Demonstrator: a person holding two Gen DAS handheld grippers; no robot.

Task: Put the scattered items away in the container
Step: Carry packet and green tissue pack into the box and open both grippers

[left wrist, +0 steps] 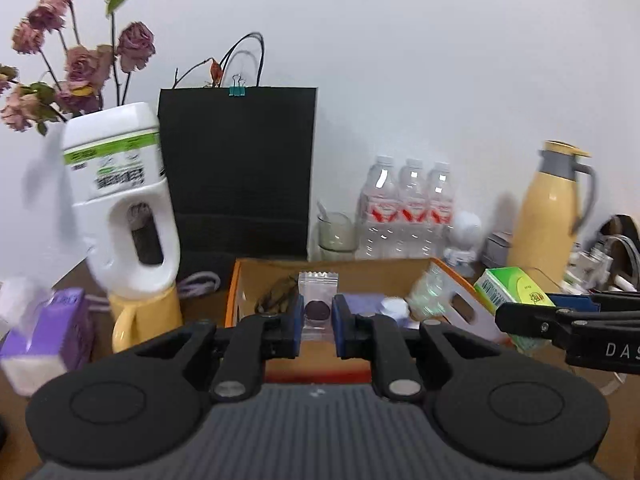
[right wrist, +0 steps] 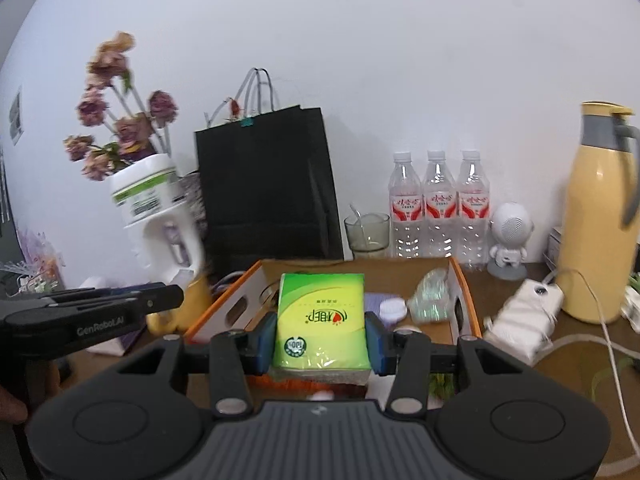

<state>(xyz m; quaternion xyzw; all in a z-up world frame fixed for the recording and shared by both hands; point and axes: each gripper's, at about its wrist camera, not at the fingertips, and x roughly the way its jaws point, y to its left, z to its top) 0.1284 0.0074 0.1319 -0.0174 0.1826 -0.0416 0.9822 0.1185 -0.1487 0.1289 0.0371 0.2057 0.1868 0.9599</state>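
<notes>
the cardboard box (right wrist: 460, 276) is open at the top, with bare floor at its middle and a crumpled wrapper (right wrist: 430, 296) and white disc (right wrist: 394, 308) filling its right end. behind the box stand a black paper bag (right wrist: 268, 188), a glass (right wrist: 367, 232) and three water bottles (right wrist: 440, 204). left of the box a white jug (left wrist: 120, 200) rises over a yellow mug (left wrist: 144, 316); right of it, a white charger and cable (right wrist: 524, 316) lie on the tabletop (right wrist: 580, 364).

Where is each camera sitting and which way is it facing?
Left wrist: sits on the left gripper, looks forward over the cardboard box toward the wall; its jaws hold a small clear packet; the right gripper enters at right.
Right wrist: sits on the right gripper, faces the same box; its jaws hold a green tissue pack; the left gripper enters at left.
Shared: box, black bag, three water bottles, yellow jug.
</notes>
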